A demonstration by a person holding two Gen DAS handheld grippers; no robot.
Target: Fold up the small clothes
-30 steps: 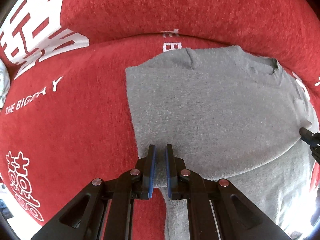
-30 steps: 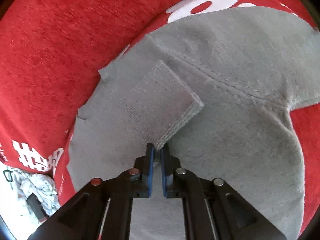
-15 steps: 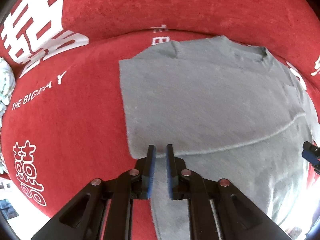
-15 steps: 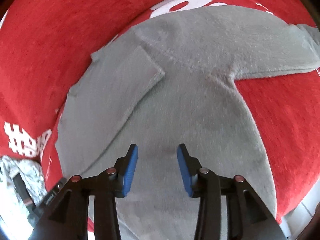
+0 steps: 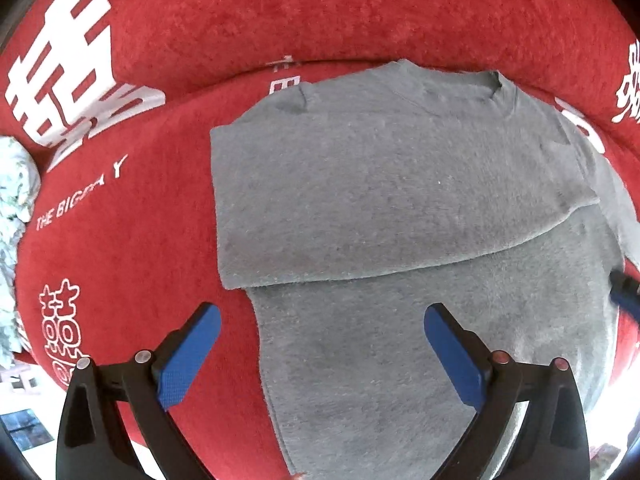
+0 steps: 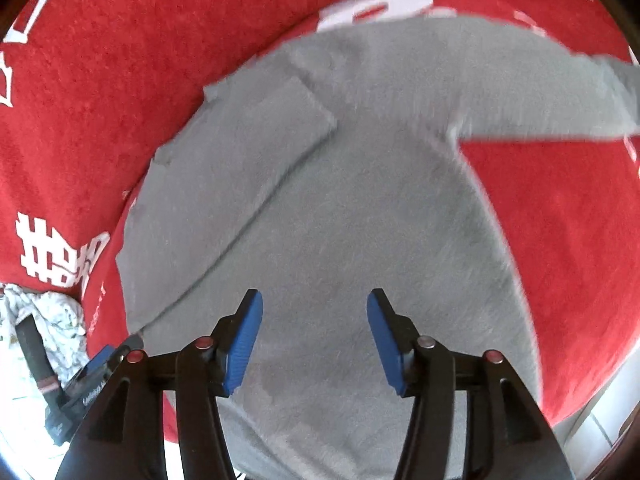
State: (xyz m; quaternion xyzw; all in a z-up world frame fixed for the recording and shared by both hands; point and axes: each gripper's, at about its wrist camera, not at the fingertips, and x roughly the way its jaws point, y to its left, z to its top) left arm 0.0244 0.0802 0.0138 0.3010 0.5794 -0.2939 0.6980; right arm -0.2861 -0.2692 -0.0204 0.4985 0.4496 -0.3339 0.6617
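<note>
1. Jaws on our left gripper (image 5: 320, 344) are just opening wide, empty; the right gripper (image 6: 314, 336) is hanging half open, holding nothing.
2. We're leaving the sweater (image 5: 400, 200) flat on the red cover (image 5: 120, 260), one sleeve folded in.
3. We're probably needing the other sleeve (image 6: 540, 92) next.

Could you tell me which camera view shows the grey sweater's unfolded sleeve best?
The right wrist view: the unfolded sleeve stretches out across the red cover, though blurred. In the left wrist view only a sliver of it shows at the right edge.
</note>
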